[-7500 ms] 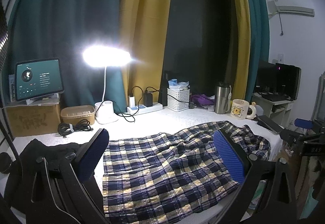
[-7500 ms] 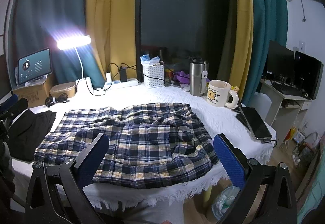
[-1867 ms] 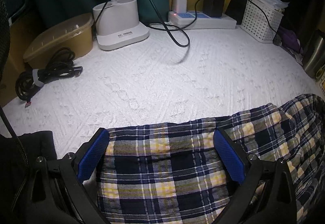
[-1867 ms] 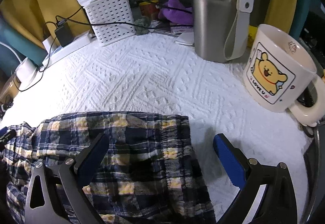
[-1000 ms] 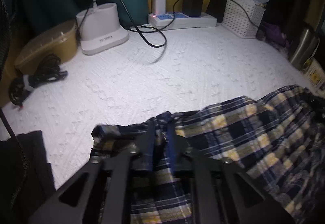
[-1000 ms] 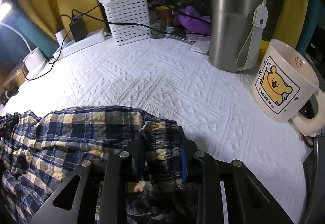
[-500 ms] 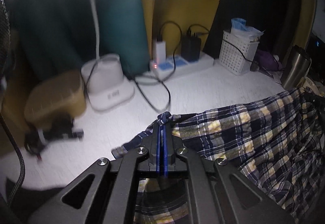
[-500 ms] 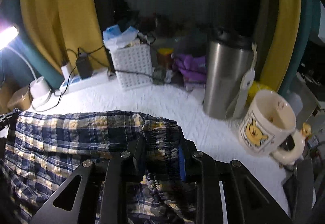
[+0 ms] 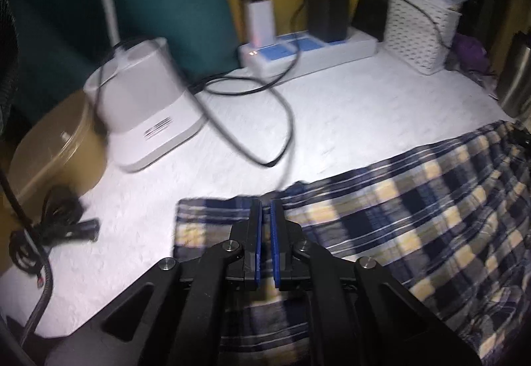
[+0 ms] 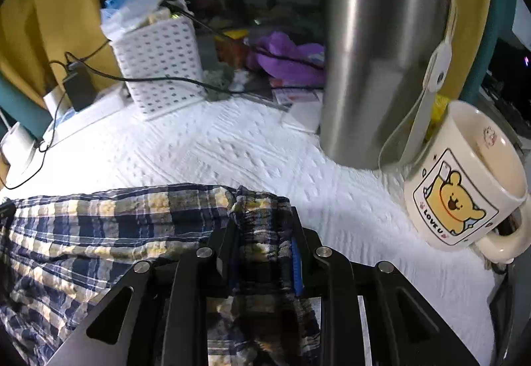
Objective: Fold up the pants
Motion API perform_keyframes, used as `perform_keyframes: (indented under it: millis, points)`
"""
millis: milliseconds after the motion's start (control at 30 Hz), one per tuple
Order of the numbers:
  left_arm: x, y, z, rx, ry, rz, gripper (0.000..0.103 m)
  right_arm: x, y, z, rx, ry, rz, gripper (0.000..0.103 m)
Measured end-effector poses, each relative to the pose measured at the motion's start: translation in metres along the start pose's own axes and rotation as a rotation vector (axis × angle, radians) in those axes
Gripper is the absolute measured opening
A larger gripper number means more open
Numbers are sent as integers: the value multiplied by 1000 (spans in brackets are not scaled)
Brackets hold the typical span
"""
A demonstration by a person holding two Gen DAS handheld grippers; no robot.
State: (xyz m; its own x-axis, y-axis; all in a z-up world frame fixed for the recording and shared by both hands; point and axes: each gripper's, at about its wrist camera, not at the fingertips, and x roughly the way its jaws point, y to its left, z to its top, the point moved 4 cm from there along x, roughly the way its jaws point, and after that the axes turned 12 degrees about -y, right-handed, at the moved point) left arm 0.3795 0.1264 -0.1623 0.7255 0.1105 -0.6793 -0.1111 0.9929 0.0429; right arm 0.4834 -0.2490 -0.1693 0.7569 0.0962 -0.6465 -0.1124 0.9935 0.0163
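Pants (image 9: 415,200) lie on the white surface (image 9: 232,133), near the steel tumbler (image 10: 375,67). We clench the left gripper (image 9: 265,210) on one edge and the right gripper (image 10: 262,226) on bunched fabric. Mid-fold; next, we judge, lay the edge flat, then release.

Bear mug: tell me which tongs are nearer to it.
Right. The right tongs, clamped on the plaid pants, sit just beside the bear mug. The left tongs grip the pants' far end; no mug shows in that view.
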Motion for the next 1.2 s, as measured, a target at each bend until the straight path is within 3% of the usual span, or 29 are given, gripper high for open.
perform_keyframes:
  millis: [300,367,433,567,700,1000,1200]
  points:
    - [-13,18,-12,-34,19,74,7,1,0,1,-17,17,-41,40]
    - [-17,20,-17,-43,21,80,8,-5,-3,2,-25,3,-56,58]
    - [-21,21,-19,-52,21,81,8,-15,-7,4,-28,-15,-61,68]
    - [-30,21,-21,-56,14,82,13,-31,-10,7,-40,-30,-74,68]
    - [-43,20,-20,-67,-11,78,44,-47,-10,7,-48,-47,-78,68]
    - [-84,22,-24,-96,-66,54,53,-98,-15,-2,-62,-100,-70,68]
    - [-114,16,-41,-119,-84,30,54,-136,-29,-17,-66,-127,-65,68]
